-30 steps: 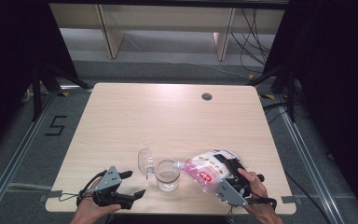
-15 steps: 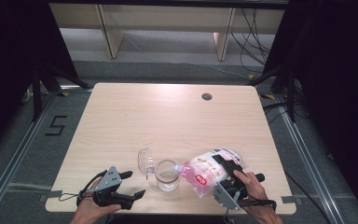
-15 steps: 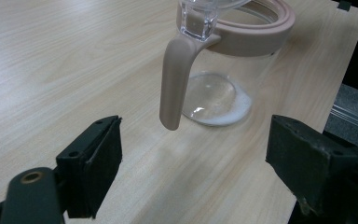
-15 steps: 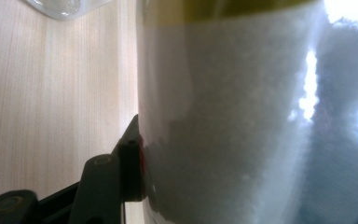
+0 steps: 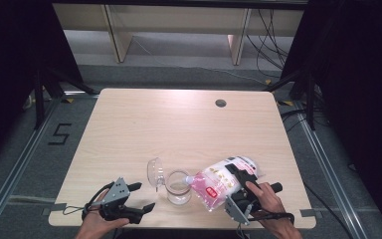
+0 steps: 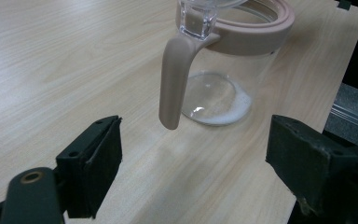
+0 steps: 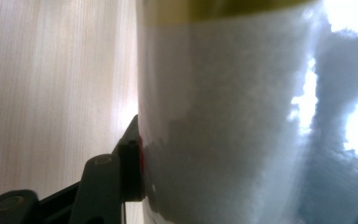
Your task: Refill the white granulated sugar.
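Bag [image 5: 219, 180] of white grains being clamped between the jaws of the right gripper [image 5: 239, 191], lying tilted above the near right part of the table [image 5: 189, 124], spout end pointing left and hanging over the open mouth of the glass jar [image 5: 178, 187]. Pressing against the bag's side with one black pad [image 7: 131, 163] in the right gripper view, white grains showing through the clear wall. Jar standing upright near the front edge, between the two grippers, with its clear lid [image 5: 155, 172] flipped back on the left, a pinkish rim [image 6: 256, 32] and handle [image 6: 175, 79] facing the left gripper's camera, and a thin layer of white grains [image 6: 223, 114] sitting at the bottom. Left gripper [image 5: 142, 196] resting at the near left corner, jaws standing wide apart and empty, aiming at the jar's handle but staying clear of it.
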Action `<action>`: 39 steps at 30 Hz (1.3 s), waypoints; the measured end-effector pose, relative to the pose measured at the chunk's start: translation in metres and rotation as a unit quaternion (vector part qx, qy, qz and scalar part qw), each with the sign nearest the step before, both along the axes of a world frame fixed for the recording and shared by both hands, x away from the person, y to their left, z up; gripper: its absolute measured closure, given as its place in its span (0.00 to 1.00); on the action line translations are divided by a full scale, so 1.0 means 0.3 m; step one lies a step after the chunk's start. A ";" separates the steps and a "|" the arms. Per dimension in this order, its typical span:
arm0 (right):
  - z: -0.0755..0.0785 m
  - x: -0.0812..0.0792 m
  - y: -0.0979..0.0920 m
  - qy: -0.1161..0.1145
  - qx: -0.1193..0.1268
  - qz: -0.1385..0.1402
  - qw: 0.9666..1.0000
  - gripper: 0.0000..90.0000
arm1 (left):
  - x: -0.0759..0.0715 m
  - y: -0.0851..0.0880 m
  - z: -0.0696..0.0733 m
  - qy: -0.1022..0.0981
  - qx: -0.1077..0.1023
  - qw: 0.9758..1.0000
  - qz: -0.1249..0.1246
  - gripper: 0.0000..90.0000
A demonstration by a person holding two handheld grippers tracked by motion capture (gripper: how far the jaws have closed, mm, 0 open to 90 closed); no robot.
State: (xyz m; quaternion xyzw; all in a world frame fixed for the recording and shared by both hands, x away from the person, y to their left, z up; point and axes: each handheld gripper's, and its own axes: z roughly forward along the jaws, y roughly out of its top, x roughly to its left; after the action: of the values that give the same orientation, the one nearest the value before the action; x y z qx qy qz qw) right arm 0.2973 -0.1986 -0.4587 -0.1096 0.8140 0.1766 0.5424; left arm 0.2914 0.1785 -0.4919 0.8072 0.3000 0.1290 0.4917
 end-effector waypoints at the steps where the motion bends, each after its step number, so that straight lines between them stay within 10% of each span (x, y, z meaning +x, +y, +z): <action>1: 0.000 0.000 0.000 0.000 0.000 0.000 1.000 0.53 | 0.000 0.000 0.000 0.000 0.000 1.000 0.000 0.20; 9: 0.011 0.001 0.021 -0.031 -0.053 0.014 0.998 0.54 | 0.000 0.000 -0.001 0.000 0.000 1.000 0.000 0.20; 17: -0.003 -0.015 0.021 -0.018 -0.035 -0.022 0.999 0.54 | 0.000 0.001 -0.001 -0.001 0.000 1.000 0.001 0.20; 23: 0.030 0.002 0.025 -0.043 -0.079 0.014 0.996 0.54 | 0.000 0.002 -0.001 -0.001 0.001 1.000 0.000 0.20; 39: 0.042 -0.006 0.042 -0.048 -0.109 -0.003 0.993 0.54 | 0.000 0.002 0.000 -0.001 0.002 1.000 0.000 0.20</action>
State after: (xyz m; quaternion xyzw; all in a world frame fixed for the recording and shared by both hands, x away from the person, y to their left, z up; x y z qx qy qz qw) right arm 0.2955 -0.1862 -0.4460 -0.1742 0.8016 0.0800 0.5663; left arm 0.2914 0.1793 -0.4920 0.8080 0.2998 0.1303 0.4902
